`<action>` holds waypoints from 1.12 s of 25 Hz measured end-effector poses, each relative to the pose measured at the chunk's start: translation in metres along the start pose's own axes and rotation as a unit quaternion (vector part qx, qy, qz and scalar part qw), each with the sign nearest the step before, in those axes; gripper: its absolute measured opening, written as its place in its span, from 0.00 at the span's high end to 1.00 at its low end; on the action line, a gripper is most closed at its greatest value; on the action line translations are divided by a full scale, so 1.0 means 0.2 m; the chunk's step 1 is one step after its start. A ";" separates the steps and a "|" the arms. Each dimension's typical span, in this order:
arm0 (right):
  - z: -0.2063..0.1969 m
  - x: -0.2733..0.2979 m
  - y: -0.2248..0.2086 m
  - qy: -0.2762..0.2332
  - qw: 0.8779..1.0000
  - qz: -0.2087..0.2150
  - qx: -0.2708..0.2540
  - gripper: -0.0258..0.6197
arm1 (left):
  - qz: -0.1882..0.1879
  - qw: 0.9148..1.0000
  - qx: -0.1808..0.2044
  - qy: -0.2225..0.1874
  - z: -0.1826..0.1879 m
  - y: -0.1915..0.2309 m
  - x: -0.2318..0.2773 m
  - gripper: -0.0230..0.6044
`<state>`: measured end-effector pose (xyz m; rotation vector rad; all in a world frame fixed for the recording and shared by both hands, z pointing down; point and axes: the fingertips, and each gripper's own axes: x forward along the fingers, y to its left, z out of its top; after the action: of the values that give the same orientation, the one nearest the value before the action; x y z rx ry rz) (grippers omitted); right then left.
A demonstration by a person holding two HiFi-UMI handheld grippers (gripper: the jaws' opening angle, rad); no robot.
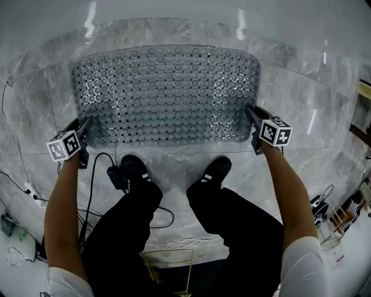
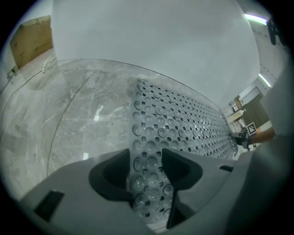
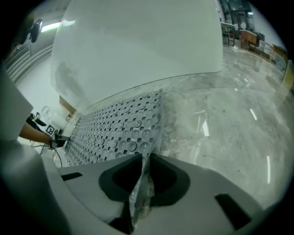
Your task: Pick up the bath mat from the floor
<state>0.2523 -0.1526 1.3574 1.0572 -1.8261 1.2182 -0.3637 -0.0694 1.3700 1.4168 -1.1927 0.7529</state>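
A clear grey bath mat (image 1: 165,96), studded with bubbles and holes, lies flat on the marble floor (image 1: 301,98) in front of the person's feet. My left gripper (image 1: 87,123) is down at the mat's near left corner. In the left gripper view its jaws (image 2: 144,163) stand wide apart with the mat (image 2: 174,124) lying between them, and the pads do not press it. My right gripper (image 1: 250,113) is at the mat's near right corner. Its jaws (image 3: 146,167) are nearly together, pinching a raised fold of the mat's edge (image 3: 124,133).
The person's black shoes (image 1: 133,168) (image 1: 215,170) stand just behind the mat. A black cable (image 1: 95,174) runs across the floor by the left shoe. A white wall or tub side (image 1: 174,11) rises beyond the mat. Clutter lies at the far right (image 1: 342,209).
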 end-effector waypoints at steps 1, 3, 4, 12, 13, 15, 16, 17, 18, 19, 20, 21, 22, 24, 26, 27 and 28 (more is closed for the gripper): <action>0.00 -0.01 0.00 -0.001 1.000 -0.001 0.008 0.88 | 0.006 1.000 -0.007 -0.005 0.01 0.00 -0.02 0.66; 0.03 -0.04 0.03 -0.004 1.000 0.004 0.012 0.89 | 0.009 1.000 -0.019 -0.016 0.03 0.00 -0.08 0.91; 0.04 -0.06 0.05 -0.005 1.000 0.007 0.008 0.89 | 0.003 1.000 -0.021 -0.019 0.04 -0.02 -0.10 0.92; 0.27 -0.40 0.43 -0.032 0.999 0.038 -0.020 0.90 | -0.064 0.996 0.028 -0.060 0.22 -0.36 -0.55 0.93; 0.31 -0.46 0.51 -0.033 0.998 0.047 -0.019 0.90 | -0.074 0.995 0.035 -0.064 0.25 -0.43 -0.63 0.93; 0.40 -0.59 0.65 -0.038 0.997 0.064 -0.016 0.90 | -0.092 0.992 0.046 -0.073 0.33 -0.57 -0.80 0.93; 0.45 -0.67 0.72 -0.042 0.997 0.069 -0.011 0.90 | -0.100 0.991 0.045 -0.079 0.36 -0.64 -0.89 0.93; 0.49 -0.75 0.79 -0.047 0.996 0.073 -0.004 0.90 | -0.106 0.990 0.039 -0.087 0.39 -0.70 -0.98 0.93; 0.53 -0.84 0.86 -0.054 0.996 0.076 0.004 0.90 | -0.110 0.989 0.031 -0.096 0.42 -0.76 -1.09 0.93; 0.58 -0.95 0.93 -0.063 0.995 0.079 0.011 0.90 | -0.114 0.988 0.024 -0.105 0.44 -0.82 -1.21 0.93; 0.63 -1.06 1.01 -0.074 0.994 0.083 0.015 0.90 | -0.118 0.986 0.019 -0.114 0.47 -0.88 -1.34 0.93; 0.69 -1.19 1.08 -0.089 0.992 0.088 0.018 0.90 | -0.123 0.984 0.014 -0.126 0.51 -0.93 -1.48 0.93; 0.76 -1.32 1.16 -0.105 0.990 0.092 0.018 0.90 | -0.128 0.982 0.007 -0.141 0.55 -0.99 -1.62 0.93; 0.89 -1.60 1.29 -0.139 0.985 0.097 0.013 0.90 | -0.139 0.974 -0.004 -0.179 0.63 -1.08 -1.93 0.93; 1.03 -1.90 1.42 -0.170 0.981 0.098 0.004 0.90 | -0.146 0.968 0.013 -0.206 0.70 -1.17 -2.25 0.93; 1.09 -2.05 1.49 -0.184 0.978 0.098 -0.002 0.90 | -0.148 0.965 0.029 -0.213 0.74 -1.22 -2.41 0.93; 1.16 -2.19 1.55 -0.198 0.975 0.099 -0.010 0.90 | -0.150 0.963 0.045 -0.218 0.79 -1.26 -2.57 0.93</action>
<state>0.1378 -0.1916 0.7843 1.1955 -2.2902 1.1572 -0.3035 -0.1114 0.7806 1.8512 -1.2405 0.2922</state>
